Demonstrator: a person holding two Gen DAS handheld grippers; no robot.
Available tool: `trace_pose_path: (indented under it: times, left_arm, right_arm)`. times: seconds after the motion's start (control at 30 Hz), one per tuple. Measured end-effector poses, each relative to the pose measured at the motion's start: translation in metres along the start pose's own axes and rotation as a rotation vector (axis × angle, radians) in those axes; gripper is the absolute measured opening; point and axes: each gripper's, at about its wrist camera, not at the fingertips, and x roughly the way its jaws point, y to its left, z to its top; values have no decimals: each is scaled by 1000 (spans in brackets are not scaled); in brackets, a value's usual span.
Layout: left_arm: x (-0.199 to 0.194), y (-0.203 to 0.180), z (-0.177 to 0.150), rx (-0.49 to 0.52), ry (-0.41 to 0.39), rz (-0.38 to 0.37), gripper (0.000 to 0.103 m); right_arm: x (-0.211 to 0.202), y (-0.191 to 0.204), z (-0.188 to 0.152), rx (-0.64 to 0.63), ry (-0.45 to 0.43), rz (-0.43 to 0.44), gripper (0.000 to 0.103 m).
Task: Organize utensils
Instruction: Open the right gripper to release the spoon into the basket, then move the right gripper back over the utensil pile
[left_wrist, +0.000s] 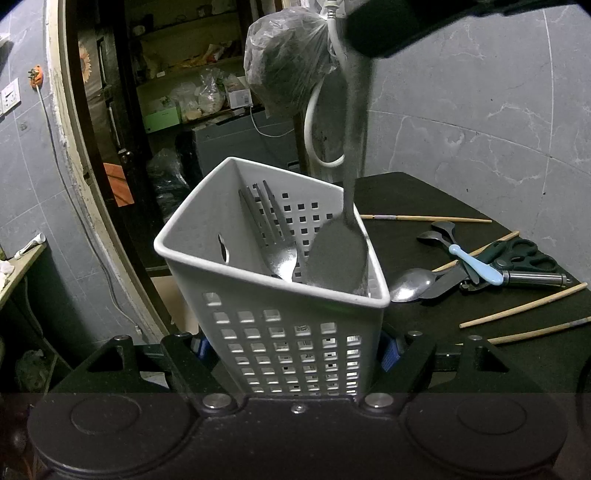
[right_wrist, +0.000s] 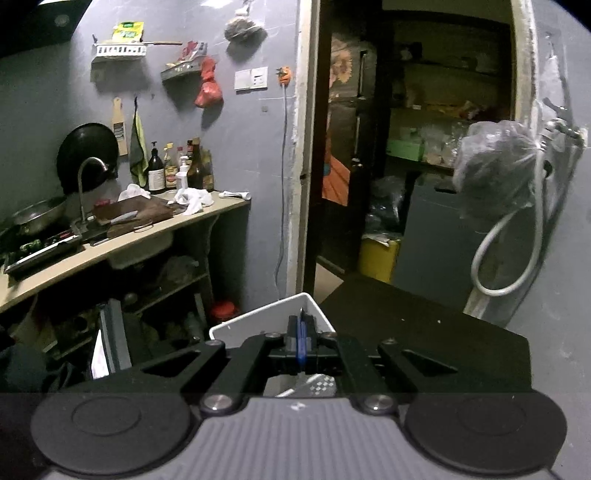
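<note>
Wooden chopsticks (left_wrist: 424, 218), scissors (left_wrist: 517, 254), possibly knife (left_wrist: 532, 277) beside basket (left_wrist: 273, 291).

- Right gripper (right_wrist: 302, 341): black linkage fingers drawn together at lower centre, blue pads pressed on a thin metal handle (right_wrist: 302, 314) seen edge-on between them.
- White plastic basket (right_wrist: 236, 325): rim and one corner showing just beyond the fingertips, at the near edge of a black table (right_wrist: 424, 325).
- Kitchen counter (right_wrist: 155, 240), left: curved tap (right_wrist: 86, 173), wooden chopping board (right_wrist: 136, 212), bottles (right_wrist: 173, 166) against the grey wall.
- Open doorway (right_wrist: 406, 147), centre, with dim shelves inside.
- Clear plastic bag (right_wrist: 491, 173) hanging at right beside a looped white hose (right_wrist: 495, 273).
</note>
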Motion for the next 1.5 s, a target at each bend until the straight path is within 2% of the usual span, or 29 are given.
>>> trace_pose_path:
  times: [0.1,0.23,0.3,0.47,0.53,0.67,0.8,1.0,1.23,1.4,1.5]
  left_arm:
    - [0,0,0,1,0,0,80]
    - [-2,1,0,1,-1,0,80]
    - [-1,1,1,0,0,0,80]
    - [-2,1,0,1,-1,0,80]
    - [-2,1,0,1,-1,0,80]
    - [-2,1,0,1,-1,0,80]
    - [-1,1,0,3,1,-1,81]
    - [-1,1,0,2,1,-1,81]
    - [-1,1,0,2,2,-1,81]
    - [-1,1,0,3,1,0,81]
    - [-1,1,0,2,2,0,81]
  right_arm:
    - [12,5,0,-2,-5,4,1]
    - [15,0,-2,29,-23,-9,38]
    - [12,-5,-5,55,-34,-13,43]
    - [1,-28,-17,138,-49,-69,65]
    - [-6,-38,-25,175,-55,-104,83]
    - [-16,-54,-42,220,-46,-191,102]
    - [-15,-68,-60,259,13,-278,103]
    - [-5,-86,-93,374,93,-361,103]
    - [25,-107,-147,554,210,-375,103]
    - [48,-117,-170,518,273,-400,102]
    - [59,-127,-174,505,286,-419,93]
